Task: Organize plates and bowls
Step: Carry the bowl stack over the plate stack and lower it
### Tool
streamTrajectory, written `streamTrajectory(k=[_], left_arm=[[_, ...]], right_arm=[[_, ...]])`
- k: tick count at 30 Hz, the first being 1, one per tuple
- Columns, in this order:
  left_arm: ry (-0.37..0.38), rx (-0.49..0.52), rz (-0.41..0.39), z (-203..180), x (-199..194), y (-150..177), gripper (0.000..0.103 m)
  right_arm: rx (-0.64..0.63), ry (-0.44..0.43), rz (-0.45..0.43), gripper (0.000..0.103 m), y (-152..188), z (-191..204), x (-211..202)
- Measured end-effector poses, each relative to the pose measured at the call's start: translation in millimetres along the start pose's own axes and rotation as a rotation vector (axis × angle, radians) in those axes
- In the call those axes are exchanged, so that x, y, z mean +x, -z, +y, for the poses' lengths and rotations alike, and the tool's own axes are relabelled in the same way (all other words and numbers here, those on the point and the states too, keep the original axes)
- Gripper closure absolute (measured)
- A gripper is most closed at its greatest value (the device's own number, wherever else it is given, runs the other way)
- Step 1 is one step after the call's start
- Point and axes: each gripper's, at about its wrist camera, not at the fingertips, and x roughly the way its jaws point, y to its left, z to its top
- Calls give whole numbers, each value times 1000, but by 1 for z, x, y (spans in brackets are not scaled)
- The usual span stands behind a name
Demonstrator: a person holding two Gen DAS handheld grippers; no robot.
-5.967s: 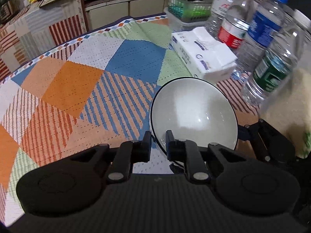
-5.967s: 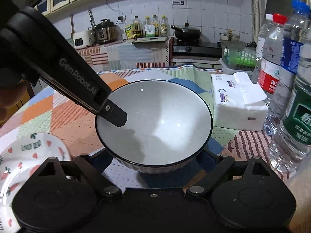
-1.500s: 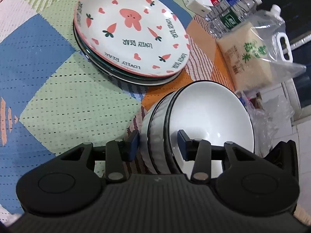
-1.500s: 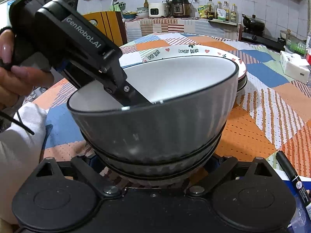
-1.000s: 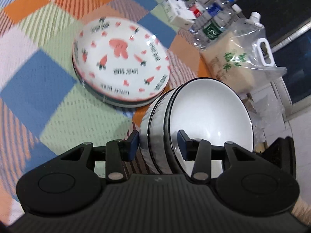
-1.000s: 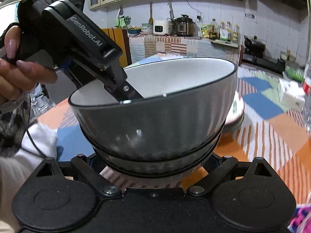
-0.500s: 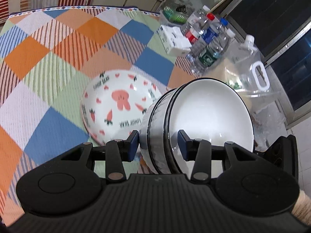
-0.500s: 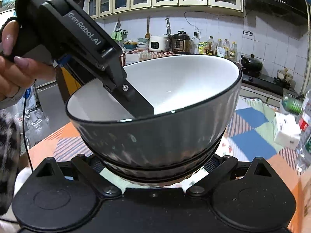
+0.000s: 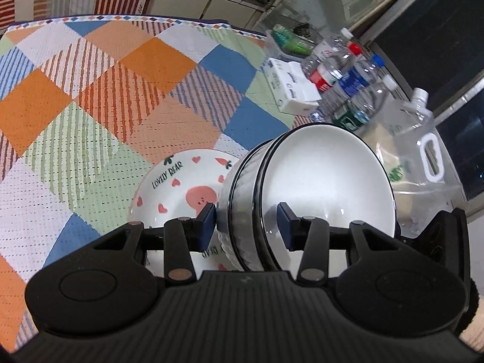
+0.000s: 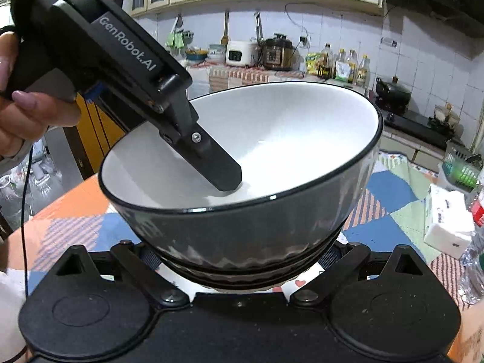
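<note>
Two nested grey bowls with white insides (image 9: 320, 187) are held in the air over the table. My left gripper (image 9: 246, 222) is shut on their rims, one finger inside the top bowl, one outside. In the right wrist view the stacked bowls (image 10: 242, 211) fill the middle and my right gripper (image 10: 240, 255) grips them low on both sides. The left gripper's finger (image 10: 211, 163) reaches into the bowl there. Below the bowls lies a white "Lovely Bear" plate (image 9: 178, 187) on the tablecloth.
A patchwork tablecloth (image 9: 121, 90) covers the table. A tissue box (image 9: 290, 87), several water bottles (image 9: 341, 78) and a clear bag of rice (image 9: 423, 157) stand at the right edge. A kitchen counter with appliances (image 10: 272, 51) lies behind.
Both grippers have lifted the nested bowls higher off the table and carried them over the stacked plates. The table and plates look farther below than before.
</note>
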Motion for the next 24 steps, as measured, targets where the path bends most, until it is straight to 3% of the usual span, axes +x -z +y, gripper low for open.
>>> streamTrajectory(k=[12, 18, 24], left_arm=[[-43, -29, 52, 33, 51, 0, 61], [-33, -72, 70, 47, 66, 9, 60], [0, -130, 57, 58, 70, 10, 59]], right_arm=[[109, -17, 87, 4, 18, -12, 51], [107, -6, 146, 5, 24, -8, 64], [103, 18, 142, 4, 24, -4, 61]])
